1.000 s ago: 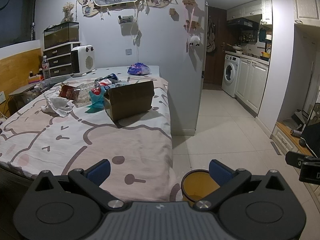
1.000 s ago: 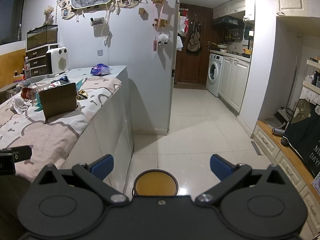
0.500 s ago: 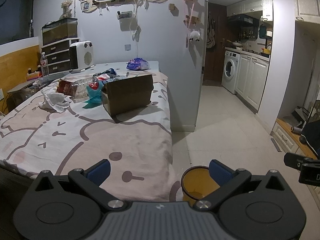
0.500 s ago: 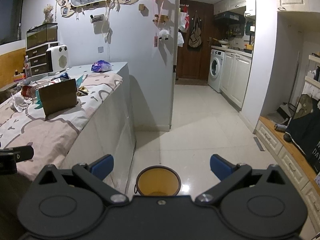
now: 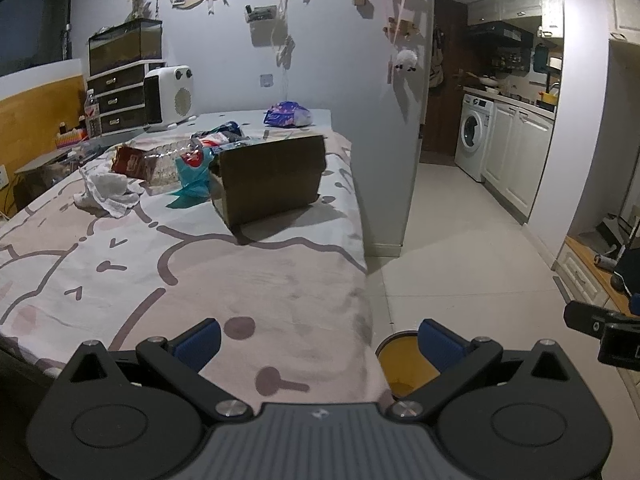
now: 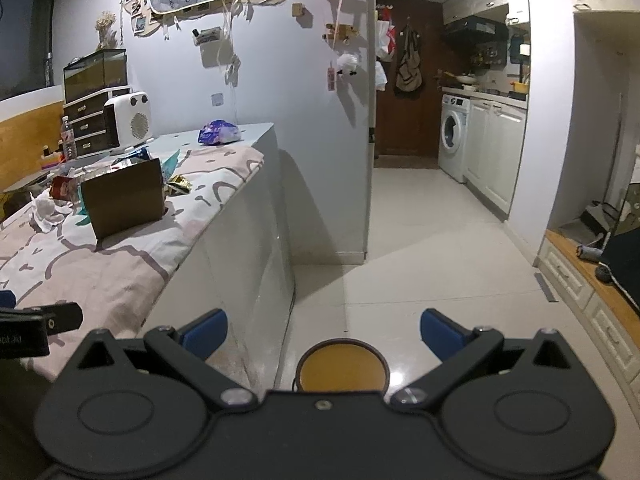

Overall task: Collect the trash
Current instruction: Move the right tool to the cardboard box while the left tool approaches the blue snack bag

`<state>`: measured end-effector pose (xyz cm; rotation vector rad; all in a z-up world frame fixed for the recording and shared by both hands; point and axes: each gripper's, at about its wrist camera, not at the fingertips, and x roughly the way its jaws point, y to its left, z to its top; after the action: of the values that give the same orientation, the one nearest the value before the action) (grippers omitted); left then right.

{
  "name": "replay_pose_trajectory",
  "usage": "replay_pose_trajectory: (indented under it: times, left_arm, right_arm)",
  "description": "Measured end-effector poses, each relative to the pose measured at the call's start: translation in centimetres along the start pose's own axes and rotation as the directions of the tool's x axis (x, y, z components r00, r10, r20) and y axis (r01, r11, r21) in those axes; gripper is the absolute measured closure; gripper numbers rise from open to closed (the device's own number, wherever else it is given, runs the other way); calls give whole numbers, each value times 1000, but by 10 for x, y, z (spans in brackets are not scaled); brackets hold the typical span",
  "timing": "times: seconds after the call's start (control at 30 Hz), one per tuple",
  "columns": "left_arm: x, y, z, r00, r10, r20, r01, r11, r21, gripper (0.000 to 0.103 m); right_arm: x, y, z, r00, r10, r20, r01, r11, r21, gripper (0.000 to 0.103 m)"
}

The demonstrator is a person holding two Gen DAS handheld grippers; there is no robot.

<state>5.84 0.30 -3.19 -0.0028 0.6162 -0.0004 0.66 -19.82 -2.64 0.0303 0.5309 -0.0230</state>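
Closer now to the box (image 5: 269, 178) mid-frame on the worktop (image 5: 168, 280), I hold both grippers' jaws wide and empty, bin (image 6: 343, 367) bottom centre.

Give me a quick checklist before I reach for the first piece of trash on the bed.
1. Left tongs open, empty: ok.
2. Right tongs open, empty: ok.
3. Round orange-lined bin on floor beside bed, mouth unobstructed: ok.
4. Crumpled white tissue and teal wrapper lie exposed: ok.
5. Brown cardboard box hides items behind it: cannot tell.
6. Trash within reach: not ok, still far up the patterned pink bedspread.
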Motion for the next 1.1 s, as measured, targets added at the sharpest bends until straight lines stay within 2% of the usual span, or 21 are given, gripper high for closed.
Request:
replay_pose_trajectory:
  times: [0.27, 0.6, 0.67, 0.8, 1.1]
  left_arm:
    - [27, 32, 13, 999, 29, -43, -31, 999, -45, 0]
    - [58, 81, 32, 994, 84, -73, -91, 991, -99, 0]
    - [63, 90, 36, 992, 101, -77, -109, 988, -107, 0]
    - [73, 111, 44, 988, 130, -83, -140, 982, -129, 0]
    - [77, 164, 54, 972, 220, -83, -232, 955, -186, 0]
  right_arm:
    - [25, 35, 15, 999, 18, -47, -19, 1000, -14, 0]
    - [57, 93, 42, 994, 87, -71, -92, 994, -61, 0]
    - [73, 85, 50, 992, 105, -74, -111, 991, -73, 0]
    - [97, 107, 66, 989, 130, -75, -136, 987, -84, 0]
    - [136, 171, 101, 969, 238, -70, -240, 971, -22, 0]
